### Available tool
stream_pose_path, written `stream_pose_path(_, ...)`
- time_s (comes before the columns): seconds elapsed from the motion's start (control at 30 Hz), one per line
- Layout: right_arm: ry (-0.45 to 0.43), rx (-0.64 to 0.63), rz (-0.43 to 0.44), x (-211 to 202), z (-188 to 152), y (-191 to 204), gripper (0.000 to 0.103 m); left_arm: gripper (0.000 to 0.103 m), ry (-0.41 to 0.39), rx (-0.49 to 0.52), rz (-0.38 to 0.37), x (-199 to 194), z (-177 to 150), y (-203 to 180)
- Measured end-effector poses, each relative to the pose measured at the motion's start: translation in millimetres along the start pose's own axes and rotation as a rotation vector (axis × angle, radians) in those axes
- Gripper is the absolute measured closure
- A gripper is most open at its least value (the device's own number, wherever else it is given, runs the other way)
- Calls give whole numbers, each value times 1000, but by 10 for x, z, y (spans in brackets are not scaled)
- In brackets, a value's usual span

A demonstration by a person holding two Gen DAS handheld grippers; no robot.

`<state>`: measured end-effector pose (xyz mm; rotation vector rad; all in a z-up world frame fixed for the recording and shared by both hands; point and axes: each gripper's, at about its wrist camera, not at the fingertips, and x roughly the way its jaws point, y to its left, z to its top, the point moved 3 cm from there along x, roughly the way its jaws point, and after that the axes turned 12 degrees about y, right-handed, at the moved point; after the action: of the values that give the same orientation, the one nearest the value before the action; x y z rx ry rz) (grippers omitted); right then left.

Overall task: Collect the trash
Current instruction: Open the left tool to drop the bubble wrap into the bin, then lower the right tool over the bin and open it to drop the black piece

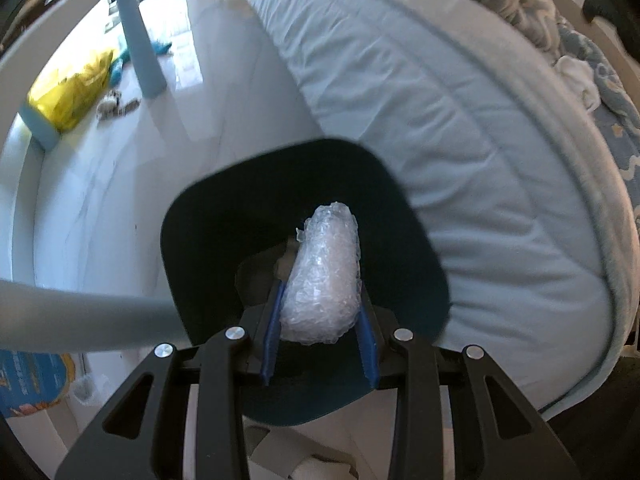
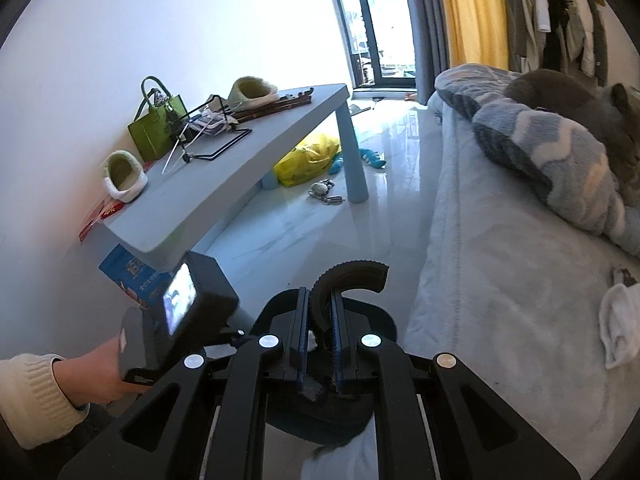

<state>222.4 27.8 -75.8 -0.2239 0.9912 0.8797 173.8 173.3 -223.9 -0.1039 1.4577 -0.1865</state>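
My left gripper is shut on a wad of clear bubble wrap, held between the blue pads. It hangs over the open mouth of a dark trash bin on the floor beside the bed. My right gripper is shut on the bin's curved black handle, with the bin's rim below it. The left gripper's body and the hand holding it show at lower left in the right wrist view.
A light blue bed runs along the right. A blue low table with slippers and a green bag stands at left. A yellow bag, blue toys and small litter lie on the white floor under it.
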Motion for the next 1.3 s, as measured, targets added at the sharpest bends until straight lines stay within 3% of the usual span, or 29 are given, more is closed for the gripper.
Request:
stream_pose_path(0.27, 12, -3, 18, 155, 91, 143, 93, 63, 63, 20, 28, 161, -149, 138)
stream_pose_path(0.37, 21, -3, 19, 217, 105, 176, 93, 49, 43, 31, 47, 97, -184, 161)
stream_pose_path(0.57, 43, 1, 18, 349, 125, 205, 93, 42, -16, 38, 45, -89, -213, 217)
stream_pose_path(0.9, 91, 0, 34, 633, 161, 319, 93, 42, -123, 27, 38, -457, -233, 356)
stream_pose_path(1.3, 178, 23, 44, 1100, 122, 396, 93, 55, -262, 14, 5, -997, -317, 441)
